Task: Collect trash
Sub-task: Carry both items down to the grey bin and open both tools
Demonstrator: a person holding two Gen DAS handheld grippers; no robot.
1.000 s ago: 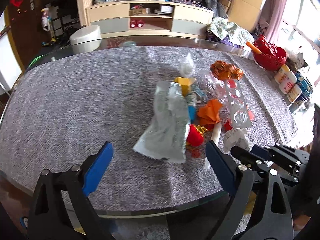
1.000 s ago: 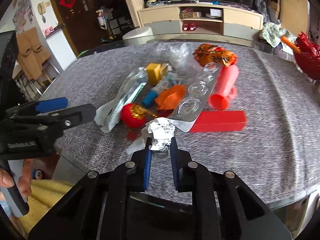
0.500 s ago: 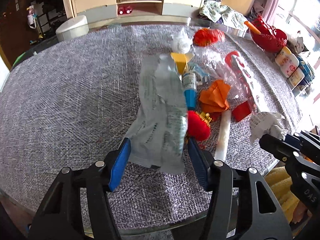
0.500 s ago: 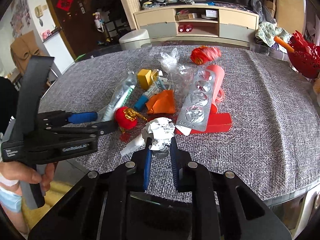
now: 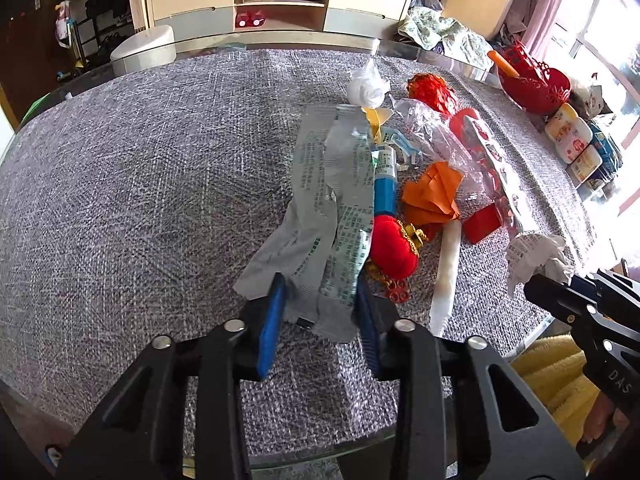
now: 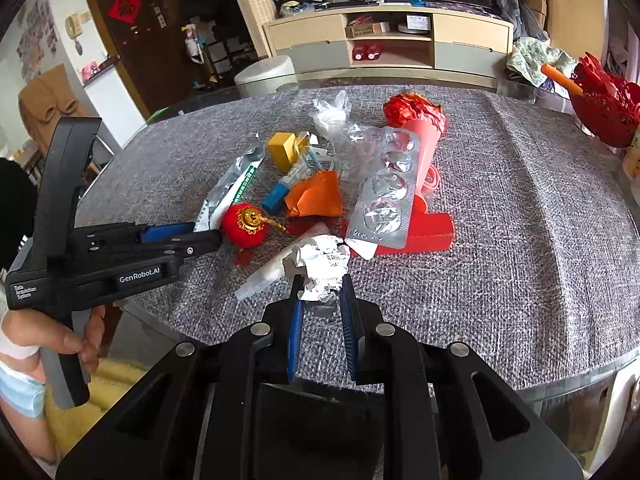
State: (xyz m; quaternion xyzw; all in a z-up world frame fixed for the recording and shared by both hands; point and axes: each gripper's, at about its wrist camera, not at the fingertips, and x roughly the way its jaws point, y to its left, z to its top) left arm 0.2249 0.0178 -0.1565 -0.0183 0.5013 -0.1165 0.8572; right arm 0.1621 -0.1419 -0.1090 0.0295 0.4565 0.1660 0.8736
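**Closing on the silver wrapper, paper already in hand**

I have the left hand-held gripper (image 5: 318, 312) angled down at the near end of the silver wrapper (image 5: 328, 216), which lies flat on the grey-clothed worktop (image 5: 140, 184) at the left edge of the trash pile. Its jaws are closing with the wrapper's crumpled tail between the blue pads (image 5: 272, 320) — I judge they are not yet pinching firmly. I take it by the loose end because that part lifts off the cloth, clear of the red ornament (image 5: 394, 248) just beside it. My right hand-held gripper (image 6: 320, 304) is clamped shut on a crumpled paper ball (image 6: 320, 260), held near the worktop's edge (out of the left one's way). Blister pack (image 6: 386, 196), orange scrap (image 6: 316, 200) and the rest wait on the cloth.
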